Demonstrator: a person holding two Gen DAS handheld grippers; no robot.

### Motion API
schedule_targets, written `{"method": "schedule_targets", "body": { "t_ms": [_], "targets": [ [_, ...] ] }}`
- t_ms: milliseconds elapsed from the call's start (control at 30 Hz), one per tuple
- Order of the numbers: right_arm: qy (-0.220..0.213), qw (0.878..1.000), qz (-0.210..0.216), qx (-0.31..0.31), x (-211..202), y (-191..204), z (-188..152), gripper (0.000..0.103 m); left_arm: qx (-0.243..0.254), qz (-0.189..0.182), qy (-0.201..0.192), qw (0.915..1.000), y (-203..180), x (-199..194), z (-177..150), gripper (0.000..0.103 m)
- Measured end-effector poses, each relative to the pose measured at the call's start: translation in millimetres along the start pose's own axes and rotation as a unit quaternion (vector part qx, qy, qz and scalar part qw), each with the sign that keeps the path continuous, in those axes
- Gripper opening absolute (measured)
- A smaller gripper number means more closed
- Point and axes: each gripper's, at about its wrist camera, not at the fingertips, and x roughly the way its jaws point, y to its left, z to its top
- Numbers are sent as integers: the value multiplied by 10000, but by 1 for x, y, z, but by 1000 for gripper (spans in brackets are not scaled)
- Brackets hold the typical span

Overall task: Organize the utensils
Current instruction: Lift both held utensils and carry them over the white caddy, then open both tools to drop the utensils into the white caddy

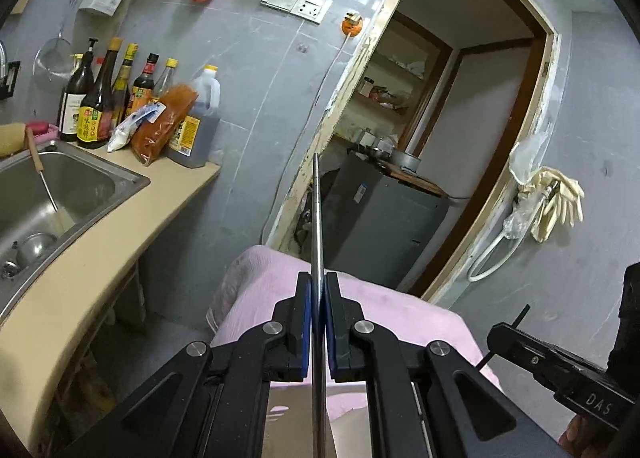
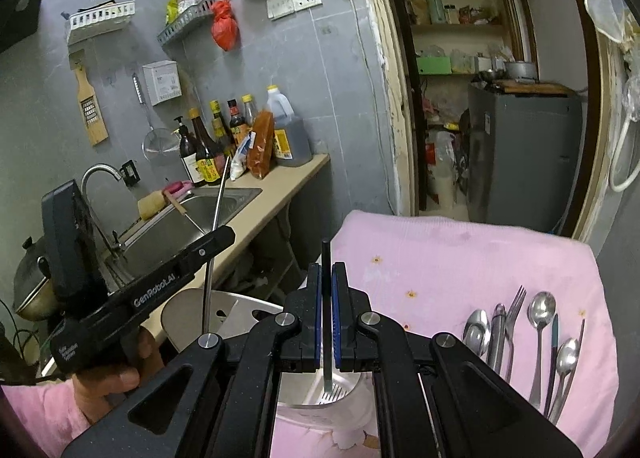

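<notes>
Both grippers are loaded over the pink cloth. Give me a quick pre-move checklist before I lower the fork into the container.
1. Right gripper shut on the black-handled fork: ok.
2. Fork tines pointing down over the clear container: ok.
3. Left gripper shut on the steel utensil: ok.
4. What kind of utensil the left one holds: cannot tell, its head is hidden.
5. Left gripper clear of the fork's path: ok, it sits off to the side.
6. Remaining spoons and fork lying apart from the container on the pink cloth: ok.

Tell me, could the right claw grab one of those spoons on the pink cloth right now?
Probably not yet. The right claw is shut on a black-handled fork, so it has no free grip. Nothing blocks the way to the spoons on the pink cloth.
</notes>
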Motion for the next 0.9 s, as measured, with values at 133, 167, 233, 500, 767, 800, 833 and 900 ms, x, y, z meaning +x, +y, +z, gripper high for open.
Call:
{"method": "schedule_targets", "body": {
  "t_ms": [133,167,233,500,767,800,833,900],
  "targets": [
    [65,9999,44,101,1,-1,-3,9,109,39,145,9998,-3,-1,-4,6],
    [51,9999,51,127,0,-2,-4,11,153,56,192,9997,-3,-2,-5,6],
    [19,9997,77,212,-3,-4,-5,25,172,71,261,9995,-1,-4,-6,6],
    [-333,9985,-81,419,-31,-14,-5,39,251,251,543,9979,-1,-14,-15,27],
    [-876,9915,-753,593,-79,-42,-5,88,333,435,333,9979,-26,-41,-12,70],
    [-937,9896,-909,599,-85,-47,-7,92,384,519,261,9976,-33,-45,-13,81],
    [-975,9877,-1080,575,-90,-52,-9,93,439,583,182,9972,-39,-48,-13,90],
    [-1017,9849,-1319,471,-99,-59,-9,94,648,701,14,9954,-54,-53,-16,99]
  ]
}}
